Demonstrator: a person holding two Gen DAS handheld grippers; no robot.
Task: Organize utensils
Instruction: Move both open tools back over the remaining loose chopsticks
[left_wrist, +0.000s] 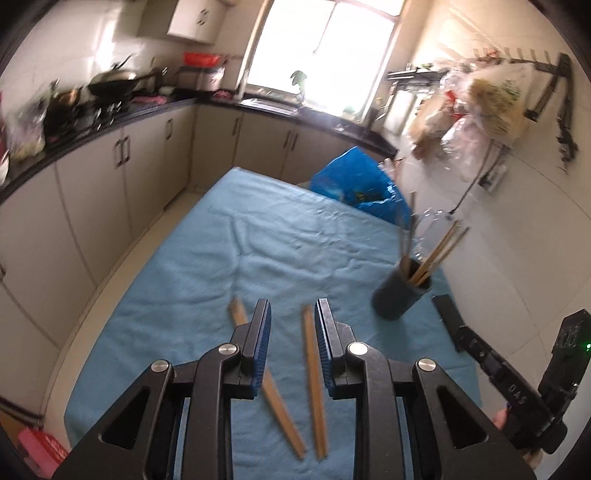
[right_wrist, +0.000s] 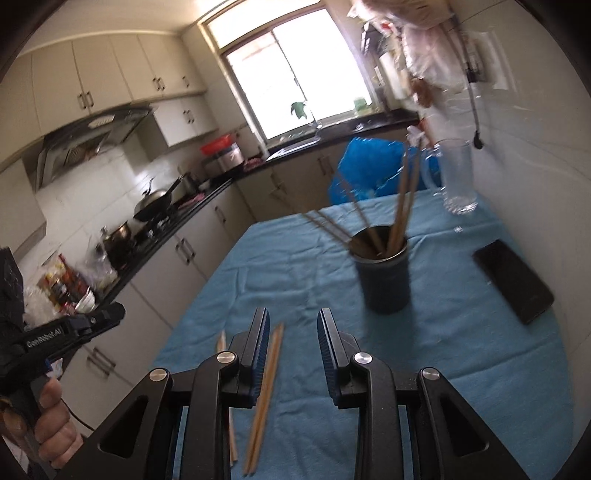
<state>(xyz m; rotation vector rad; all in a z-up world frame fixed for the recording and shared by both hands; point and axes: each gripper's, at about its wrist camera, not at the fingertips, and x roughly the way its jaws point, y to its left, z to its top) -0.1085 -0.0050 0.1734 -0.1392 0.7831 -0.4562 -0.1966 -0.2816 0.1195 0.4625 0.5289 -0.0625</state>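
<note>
Blue-clothed worktop (left_wrist: 221, 258), both grippers empty.
Left gripper (left_wrist: 291, 314) and right gripper (right_wrist: 292, 321) hovered, jaws apart, over loose chopsticks (left_wrist: 314, 387); dark holder (right_wrist: 384, 280) stood beyond.

Dark cylindrical holder (right_wrist: 384, 280), upright on the blue cloth (right_wrist: 461, 332), open mouth up, loaded with several wooden chopsticks (right_wrist: 400, 218) leaning against its rim and fanning outward in different directions. Nearer than the holder, two loose pairs of wooden chopsticks lying flat on the same cloth: one pair (left_wrist: 316, 380) almost straight toward the holder, the other pair (left_wrist: 280, 406) angled away from it, tips apart from the first.
</note>
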